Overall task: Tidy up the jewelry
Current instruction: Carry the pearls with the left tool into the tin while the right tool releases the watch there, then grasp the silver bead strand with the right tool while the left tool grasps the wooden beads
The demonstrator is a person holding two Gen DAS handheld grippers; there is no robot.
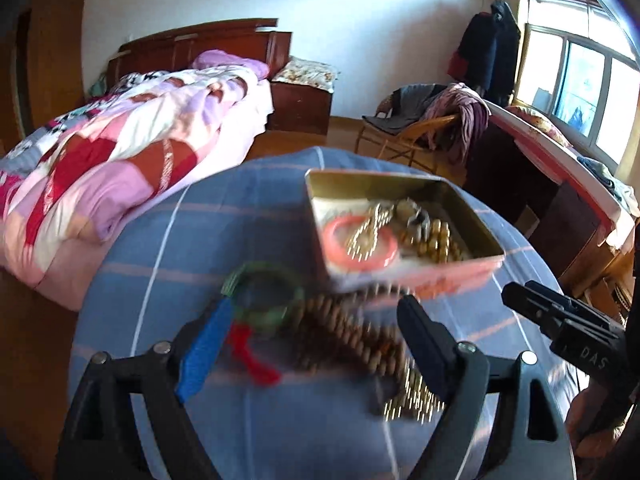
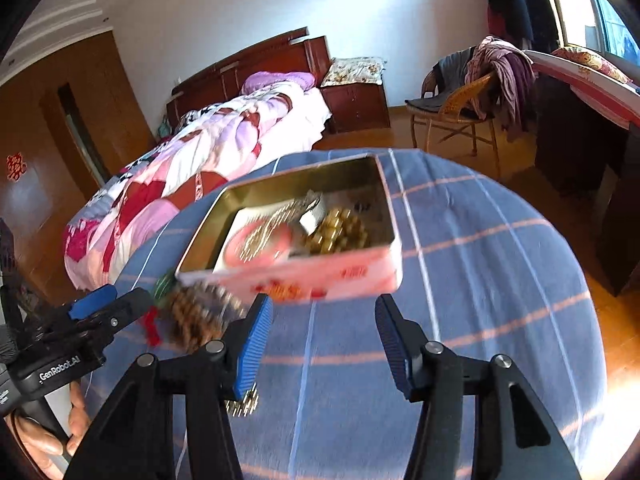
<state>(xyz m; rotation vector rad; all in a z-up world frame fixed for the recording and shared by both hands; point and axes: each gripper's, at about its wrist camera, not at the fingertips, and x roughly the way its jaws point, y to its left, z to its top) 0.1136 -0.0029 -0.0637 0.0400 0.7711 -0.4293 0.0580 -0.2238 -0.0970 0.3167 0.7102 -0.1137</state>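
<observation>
The brown bead string (image 1: pixel 352 340) lies between the spread, empty fingers of the left gripper (image 1: pixel 316 320) — running from the tin (image 1: pixel 416 276) toward the camera; right gripper (image 2: pixel 324 320) spread, empty.

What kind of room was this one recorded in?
A lived-in bedroom, most likely: a bed with a patchwork quilt, a wooden nightstand beside it, and a wicker chair draped with clothes near the window.

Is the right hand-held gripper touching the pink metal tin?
Apart. The right wrist view shows the right hand-held gripper open and empty, blue checked cloth visible between its fingertips and the pink metal tin.
</observation>
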